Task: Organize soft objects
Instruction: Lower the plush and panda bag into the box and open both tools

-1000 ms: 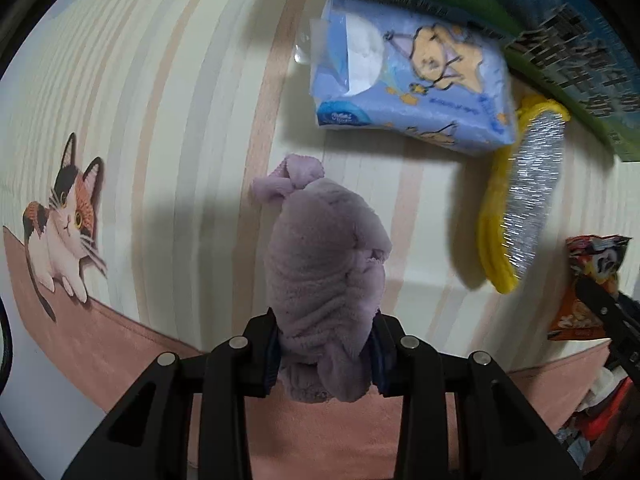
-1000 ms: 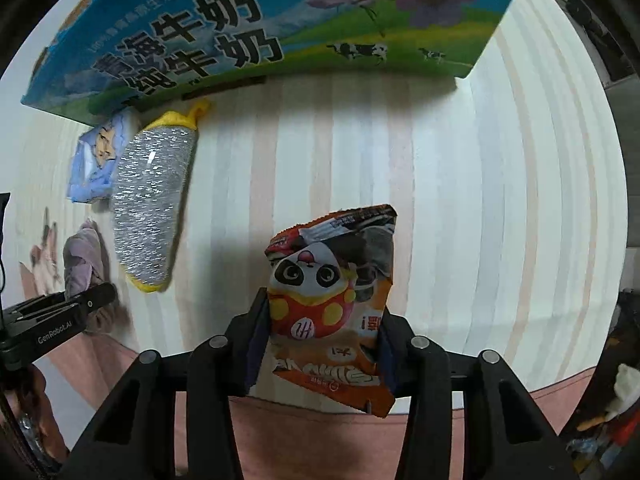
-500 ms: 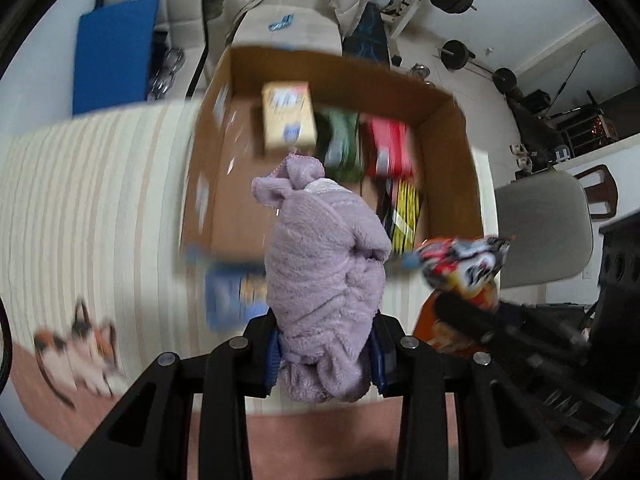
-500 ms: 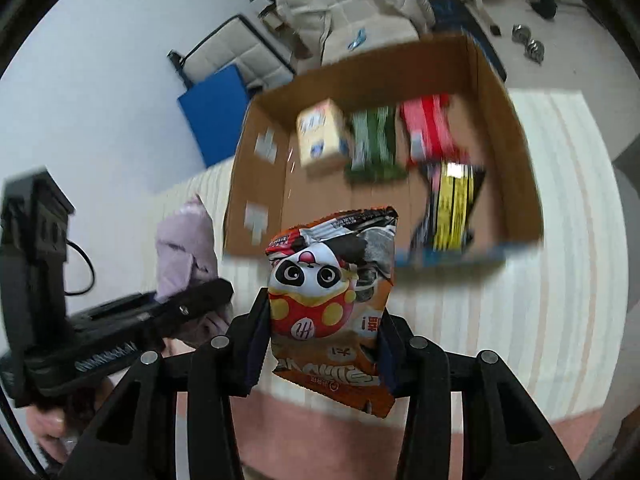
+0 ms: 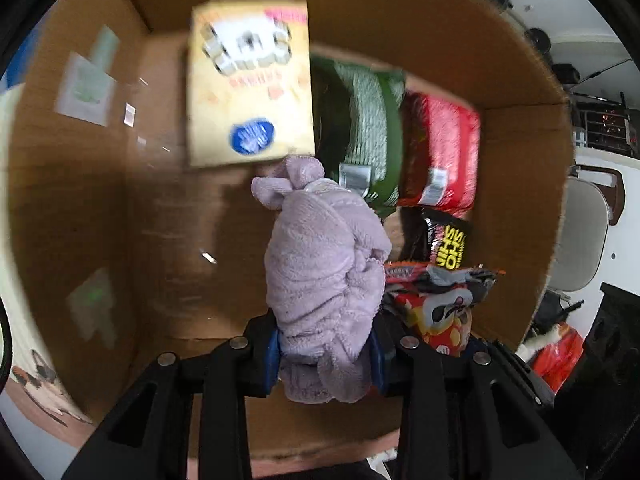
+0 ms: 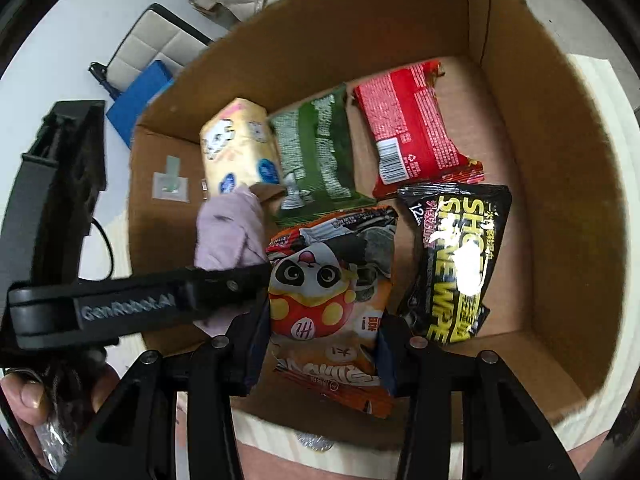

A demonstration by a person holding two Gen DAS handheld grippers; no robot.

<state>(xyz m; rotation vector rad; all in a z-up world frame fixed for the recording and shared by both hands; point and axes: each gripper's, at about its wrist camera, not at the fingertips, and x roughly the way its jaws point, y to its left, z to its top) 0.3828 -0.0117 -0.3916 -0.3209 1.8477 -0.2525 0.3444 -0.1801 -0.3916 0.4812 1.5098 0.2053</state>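
Lilac towel [image 5: 324,272], bunched up, is pinched in the left gripper [image 5: 325,354] over the cardboard box [image 6: 560,184]; beside it the right gripper [image 6: 322,354] clamps the panda snack bag [image 6: 328,292], both poised above free floor, likely for dropping.

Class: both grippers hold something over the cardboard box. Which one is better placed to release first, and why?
Probably left. The left gripper holds the purple cloth over bare floor of the cardboard box. The right gripper holds the panda snack bag close above the packets, beside the black wipes pack.
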